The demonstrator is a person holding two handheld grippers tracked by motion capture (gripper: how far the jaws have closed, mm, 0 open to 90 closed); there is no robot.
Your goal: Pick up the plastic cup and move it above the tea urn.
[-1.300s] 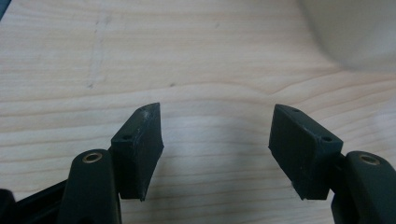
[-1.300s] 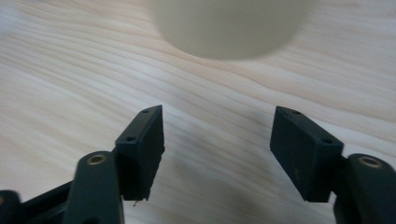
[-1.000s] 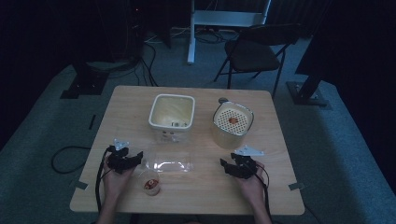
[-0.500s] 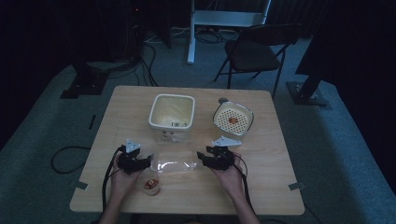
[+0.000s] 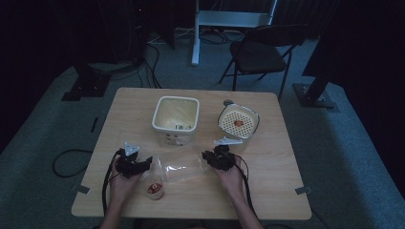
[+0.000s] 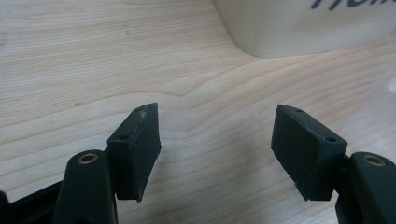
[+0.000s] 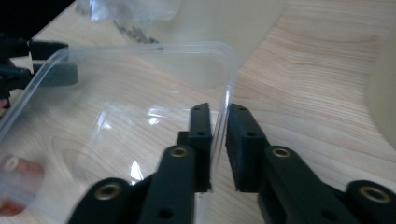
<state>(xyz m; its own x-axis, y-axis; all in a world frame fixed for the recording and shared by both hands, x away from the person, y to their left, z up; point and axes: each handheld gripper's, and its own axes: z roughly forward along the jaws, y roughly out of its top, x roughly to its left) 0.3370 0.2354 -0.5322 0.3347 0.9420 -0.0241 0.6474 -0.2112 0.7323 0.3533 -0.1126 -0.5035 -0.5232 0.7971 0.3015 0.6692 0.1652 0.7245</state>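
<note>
Nearest the person, a small cup [image 5: 154, 189] with something reddish inside stands on the wooden table [image 5: 286, 157], just in front of the left gripper [image 5: 143, 165]. That gripper's jaws are spread with only bare wood between them in its own view, and they hold nothing. In the high view it sits at the left end of a clear plastic container [image 5: 175, 167] lying between the two hands; whether it touches the container cannot be told. The right gripper [image 7: 218, 122] has just been closing its jaws, and they now pinch the thin wall of the container at its right end. Farther back stand a cream square tub [image 5: 175, 119] and, to its right, a round strainer [image 5: 238, 122] with a small reddish piece in it.
</note>
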